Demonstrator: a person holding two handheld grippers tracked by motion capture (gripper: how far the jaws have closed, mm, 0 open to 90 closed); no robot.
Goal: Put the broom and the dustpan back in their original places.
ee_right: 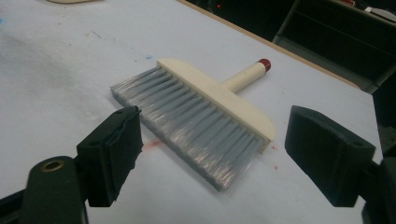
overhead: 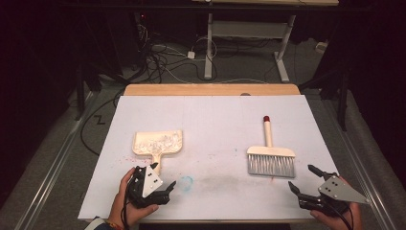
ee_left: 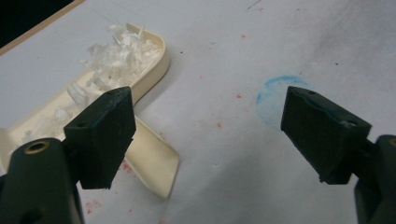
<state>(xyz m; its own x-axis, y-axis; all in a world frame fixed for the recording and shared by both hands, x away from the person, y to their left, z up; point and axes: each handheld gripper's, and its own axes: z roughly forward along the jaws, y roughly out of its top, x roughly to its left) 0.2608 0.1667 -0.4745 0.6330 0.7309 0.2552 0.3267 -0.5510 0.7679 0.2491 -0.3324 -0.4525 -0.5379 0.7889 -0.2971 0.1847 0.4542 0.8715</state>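
Note:
A cream dustpan (overhead: 158, 143) lies left of centre on the white table cover, with white shredded scraps (ee_left: 112, 58) piled in it and its handle (ee_left: 154, 165) pointing toward me. My left gripper (overhead: 163, 179) stands open just in front of that handle, nothing between its jaws. A cream hand brush (overhead: 270, 155) with grey bristles (ee_right: 196, 123) and a red-tipped handle (ee_right: 264, 63) lies flat at the right, bristles toward me. My right gripper (overhead: 301, 178) is open near the front right edge, just short of the bristles, holding nothing.
A faint blue ring mark (overhead: 186, 182) and small red specks stain the cover (overhead: 215, 120) near the left gripper. The wooden table edge (overhead: 210, 89) shows at the back. Beyond it are cables on the floor and a desk frame (overhead: 249, 43).

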